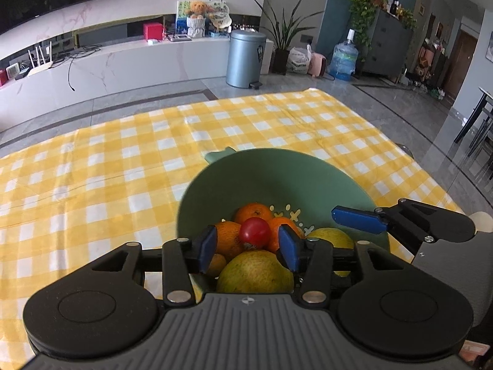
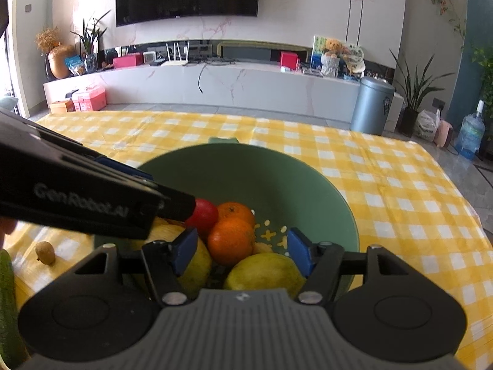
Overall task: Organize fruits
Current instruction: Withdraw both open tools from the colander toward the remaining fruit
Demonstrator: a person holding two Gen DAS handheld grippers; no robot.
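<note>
A green colander bowl (image 1: 277,178) (image 2: 246,172) sits on the yellow checked tablecloth. It holds oranges (image 1: 254,212) (image 2: 231,240), yellow-green pears (image 1: 255,273) (image 2: 265,271) and a red tomato (image 1: 254,231) (image 2: 205,214). My left gripper (image 1: 248,246) is open above the bowl, its blue pads either side of the tomato with gaps showing. My right gripper (image 2: 242,252) is open and empty over the bowl's near side. It also shows in the left wrist view (image 1: 360,219).
A small brown kiwi (image 2: 45,252) and a green cucumber (image 2: 7,308) lie on the cloth left of the bowl. The tablecloth (image 1: 123,169) stretches far and left. A grey bin (image 1: 245,58) and TV bench stand beyond the table.
</note>
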